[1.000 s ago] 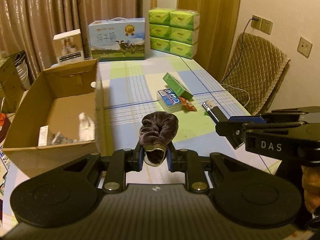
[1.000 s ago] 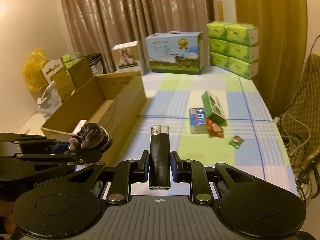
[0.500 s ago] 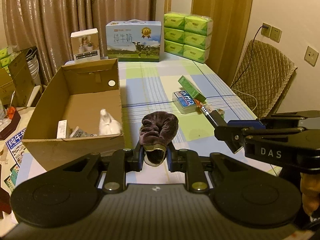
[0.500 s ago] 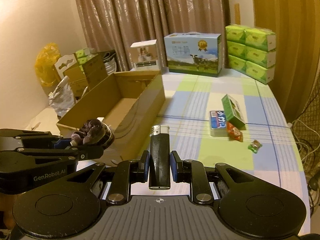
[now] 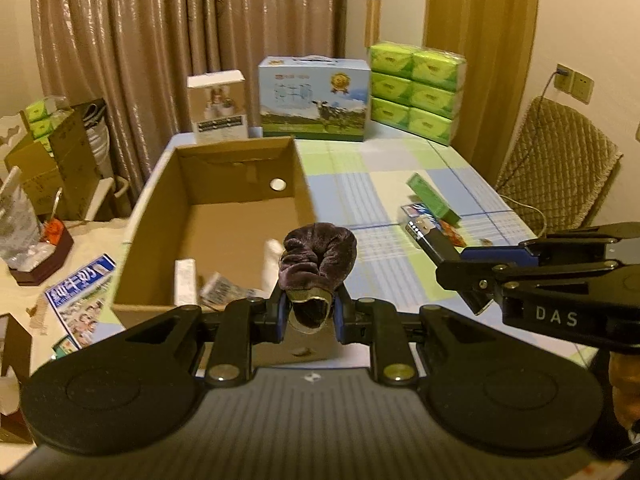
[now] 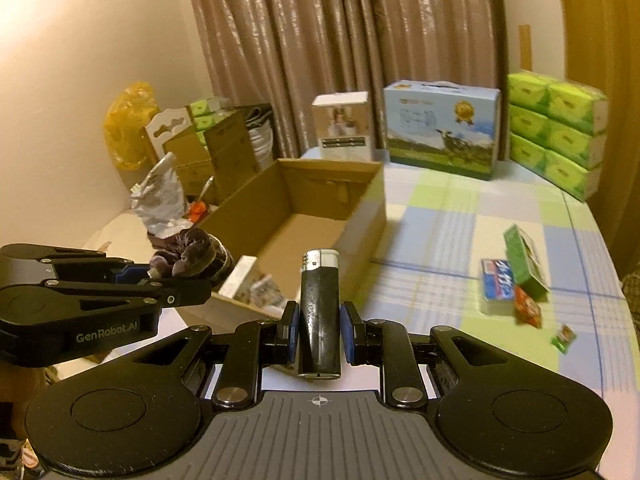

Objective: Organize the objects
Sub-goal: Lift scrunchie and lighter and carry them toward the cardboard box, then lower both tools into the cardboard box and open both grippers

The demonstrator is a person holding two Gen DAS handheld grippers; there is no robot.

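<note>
Left wrist view: the left claw (image 5: 308,314) is clamped on a bunched purple cloth (image 5: 318,258), held near the open cardboard box (image 5: 236,216). To its right, the right claw (image 6: 319,334) grips a black lighter (image 6: 319,312) above the checked surface (image 6: 460,216).

A table (image 6: 452,216) covered by a checked cloth of blue, green and white fills the middle and right of the frame. An open cardboard box (image 6: 362,216) is set at centre left. A milk carton (image 6: 442,128), a white box (image 6: 344,126) and stacked green tissue packs (image 6: 556,132) are lined up at the top. A green box (image 6: 524,260), a blue pack (image 6: 496,282) and small wrappers (image 6: 528,310) are scattered at right.
</note>
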